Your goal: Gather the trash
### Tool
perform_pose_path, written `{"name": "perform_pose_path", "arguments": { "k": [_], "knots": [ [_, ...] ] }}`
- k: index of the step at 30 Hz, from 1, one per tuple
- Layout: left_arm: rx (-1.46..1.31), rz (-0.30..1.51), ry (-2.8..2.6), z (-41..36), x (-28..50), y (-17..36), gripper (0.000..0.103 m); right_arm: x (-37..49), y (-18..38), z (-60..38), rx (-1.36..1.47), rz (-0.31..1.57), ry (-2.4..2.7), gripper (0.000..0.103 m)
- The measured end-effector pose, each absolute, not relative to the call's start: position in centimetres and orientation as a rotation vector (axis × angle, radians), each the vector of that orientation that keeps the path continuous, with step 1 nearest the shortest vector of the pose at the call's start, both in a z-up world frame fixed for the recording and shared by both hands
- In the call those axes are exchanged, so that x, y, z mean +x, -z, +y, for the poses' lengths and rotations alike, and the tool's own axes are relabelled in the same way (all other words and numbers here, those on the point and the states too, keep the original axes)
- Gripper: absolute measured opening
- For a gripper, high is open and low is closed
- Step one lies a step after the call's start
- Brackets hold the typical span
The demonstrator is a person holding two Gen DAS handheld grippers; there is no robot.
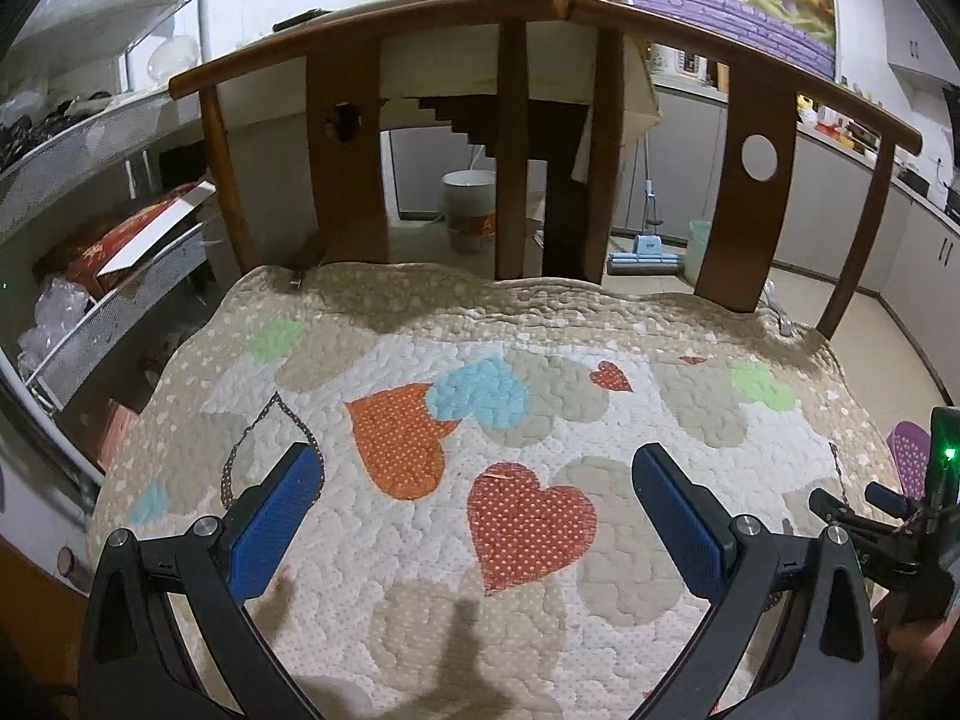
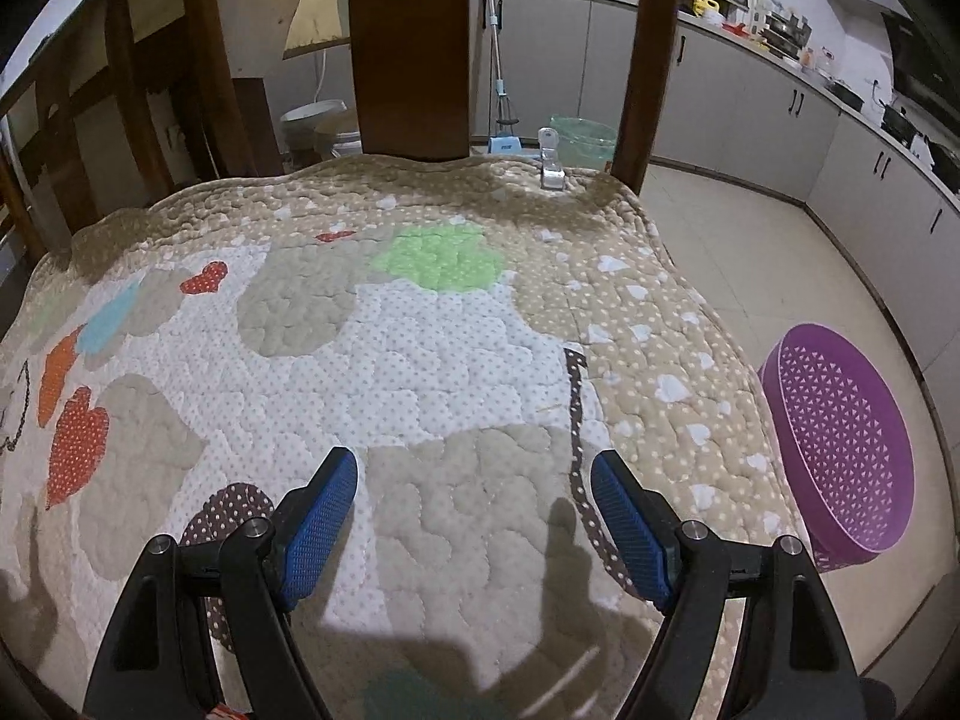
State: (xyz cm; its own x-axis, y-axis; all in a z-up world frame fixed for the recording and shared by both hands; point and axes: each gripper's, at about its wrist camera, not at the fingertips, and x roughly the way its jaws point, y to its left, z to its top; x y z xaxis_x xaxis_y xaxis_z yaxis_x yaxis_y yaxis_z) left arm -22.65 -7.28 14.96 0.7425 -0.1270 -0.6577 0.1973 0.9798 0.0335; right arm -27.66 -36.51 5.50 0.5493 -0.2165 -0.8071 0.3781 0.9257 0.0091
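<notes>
Purple basket point(image 2: 840, 444) sits on the floor at frame right, beside the heart-patterned quilt point(image 2: 420, 330). Left gripper point(image 1: 477, 516) and right gripper point(image 2: 474, 522) hover over the quilt, jaws wide, both empty.

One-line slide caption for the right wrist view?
Open right gripper above heart-patterned quilt, purple basket on floor alongside.

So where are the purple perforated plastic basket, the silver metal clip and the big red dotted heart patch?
Purple perforated plastic basket point(image 2: 840, 444): right wrist view, inner wall.
Silver metal clip point(image 2: 551, 161): right wrist view, its body.
Big red dotted heart patch point(image 1: 528, 522): left wrist view, centre.
</notes>
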Motion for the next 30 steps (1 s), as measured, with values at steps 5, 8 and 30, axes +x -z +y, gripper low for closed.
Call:
{"name": "perform_pose_path", "arguments": {
  "k": [5,8,30],
  "knots": [
    [0.14,0.686,0.186,-8.6,-23.5,-15.5,0.103,-28.8,-6.1,-37.2,0.223,0.91,0.362,0.084],
    [0.15,0.647,0.202,-9.6,-24.4,-16.4,0.103,-30.4,-7.0,-37.8,0.235,0.887,0.372,0.084],
    [0.251,0.436,0.799,-28.9,-38.1,-25.9,0.103,-52.5,-17.2,-44.2,0.345,0.625,0.801,0.087]
  ]
}}
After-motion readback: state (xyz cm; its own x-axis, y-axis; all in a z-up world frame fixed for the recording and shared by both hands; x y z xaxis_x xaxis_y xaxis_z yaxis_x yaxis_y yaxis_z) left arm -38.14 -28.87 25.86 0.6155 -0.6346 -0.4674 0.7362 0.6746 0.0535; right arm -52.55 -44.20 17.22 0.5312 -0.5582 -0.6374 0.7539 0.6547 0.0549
